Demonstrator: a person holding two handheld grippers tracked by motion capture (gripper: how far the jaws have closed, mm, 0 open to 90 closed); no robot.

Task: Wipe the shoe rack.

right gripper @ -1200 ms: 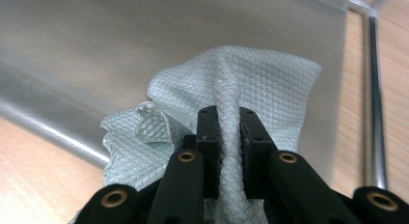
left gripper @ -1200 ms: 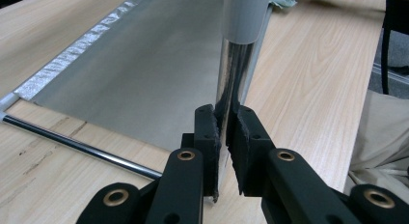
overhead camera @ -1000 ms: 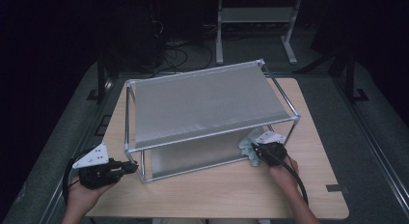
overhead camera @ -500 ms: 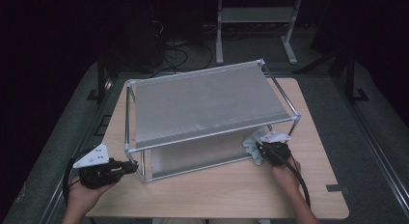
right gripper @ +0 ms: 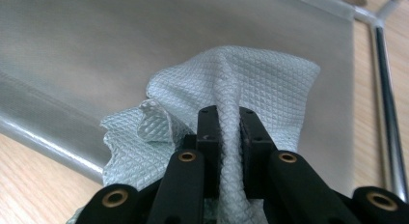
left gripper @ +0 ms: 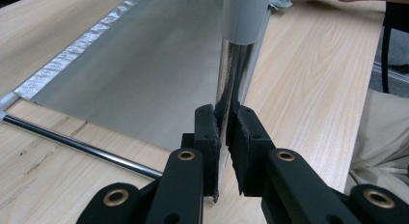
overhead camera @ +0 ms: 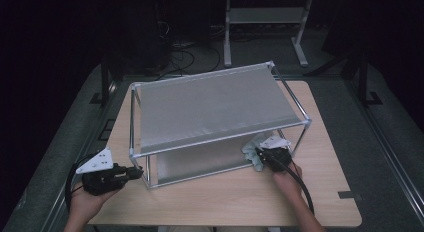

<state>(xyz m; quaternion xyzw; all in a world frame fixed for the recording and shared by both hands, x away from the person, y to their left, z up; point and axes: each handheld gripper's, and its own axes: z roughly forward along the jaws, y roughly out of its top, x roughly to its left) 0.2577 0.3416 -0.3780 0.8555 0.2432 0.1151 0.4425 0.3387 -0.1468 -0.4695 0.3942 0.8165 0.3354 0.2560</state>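
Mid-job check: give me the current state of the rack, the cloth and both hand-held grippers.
Rack: upright on the table.
Cloth: bunched, lying on the rack's lower shelf.
Left hand-held gripper: shut on the rack's front corner post.
Right hand-held gripper: shut on the cloth.

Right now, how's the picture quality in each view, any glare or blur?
High view: dark surroundings, lit table, soft detail. Left gripper view: glare on the chrome post, far table blurred. Right gripper view: cloth weave sharp, shelf sheet behind blurred.
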